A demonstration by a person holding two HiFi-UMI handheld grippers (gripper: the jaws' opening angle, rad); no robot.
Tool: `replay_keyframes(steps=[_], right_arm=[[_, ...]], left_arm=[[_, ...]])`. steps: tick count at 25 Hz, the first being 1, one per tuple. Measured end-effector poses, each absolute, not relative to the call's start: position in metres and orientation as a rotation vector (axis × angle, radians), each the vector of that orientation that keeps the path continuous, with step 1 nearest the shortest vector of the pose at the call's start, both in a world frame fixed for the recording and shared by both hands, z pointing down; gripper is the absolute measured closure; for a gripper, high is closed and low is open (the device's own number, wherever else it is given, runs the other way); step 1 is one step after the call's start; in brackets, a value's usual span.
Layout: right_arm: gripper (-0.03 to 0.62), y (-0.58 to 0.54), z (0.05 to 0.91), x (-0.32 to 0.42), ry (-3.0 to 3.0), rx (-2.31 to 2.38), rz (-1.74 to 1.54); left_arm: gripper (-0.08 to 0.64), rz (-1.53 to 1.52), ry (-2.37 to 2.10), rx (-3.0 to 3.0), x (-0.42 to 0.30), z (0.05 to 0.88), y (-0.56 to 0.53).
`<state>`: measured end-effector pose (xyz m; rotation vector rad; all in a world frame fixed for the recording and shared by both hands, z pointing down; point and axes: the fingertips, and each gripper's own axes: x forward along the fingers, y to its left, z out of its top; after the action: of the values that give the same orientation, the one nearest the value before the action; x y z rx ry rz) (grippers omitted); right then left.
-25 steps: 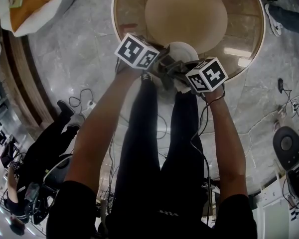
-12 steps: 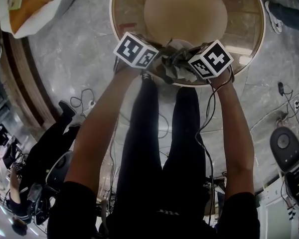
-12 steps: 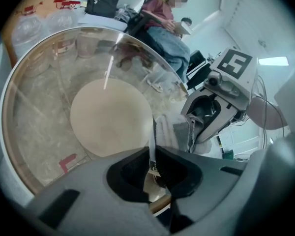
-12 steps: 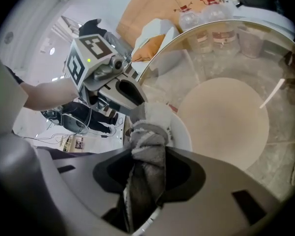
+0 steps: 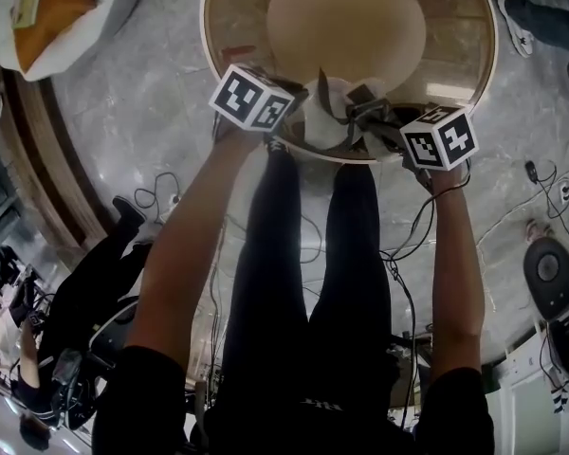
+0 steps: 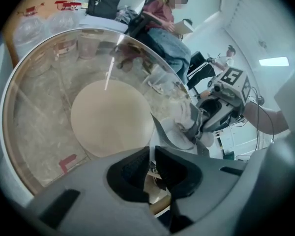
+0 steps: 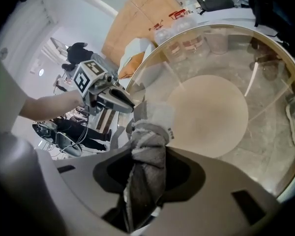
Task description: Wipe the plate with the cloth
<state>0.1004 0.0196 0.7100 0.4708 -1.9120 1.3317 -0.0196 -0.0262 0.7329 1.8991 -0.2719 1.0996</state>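
A white plate (image 5: 327,100) is held on edge over the near rim of the round glass table (image 5: 460,60). My left gripper (image 5: 299,112) is shut on the plate's rim; the thin rim (image 6: 150,156) shows between its jaws, and the plate (image 6: 179,134) stretches away to the right. My right gripper (image 5: 372,114) is shut on a grey cloth (image 5: 356,126). The bunched cloth (image 7: 147,146) fills its jaws and its top lies against the plate (image 7: 158,113). The left gripper (image 7: 119,101) faces it from the left. The right gripper (image 6: 206,124) and the cloth (image 6: 188,118) meet at the plate's far side.
A round beige mat (image 5: 346,22) lies at the table's centre, and red tape marks (image 6: 66,162) sit on the glass. A person sits beyond the table (image 6: 162,31). An orange and white bag (image 5: 47,8) and cables (image 5: 161,192) lie on the marble floor.
My right gripper has swung to the right and slightly down with the cloth, uncovering more of the plate. The left gripper has barely moved and keeps its hold.
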Motion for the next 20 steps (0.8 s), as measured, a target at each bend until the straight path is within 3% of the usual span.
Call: replay_keyframes(steps=[9,20], right_arm=[[0.446,0.075,0.715,0.040,-1.903,0.306,1.378],[0.446,0.041,0.725,0.014,-1.912,0.183,1.294]], left_arm=[[0.526,1.105,-0.266,1.898,-0.019,0.735,-0.032],[0.526,1.161,-0.238,1.928,-0.022,0.738,-0.030]])
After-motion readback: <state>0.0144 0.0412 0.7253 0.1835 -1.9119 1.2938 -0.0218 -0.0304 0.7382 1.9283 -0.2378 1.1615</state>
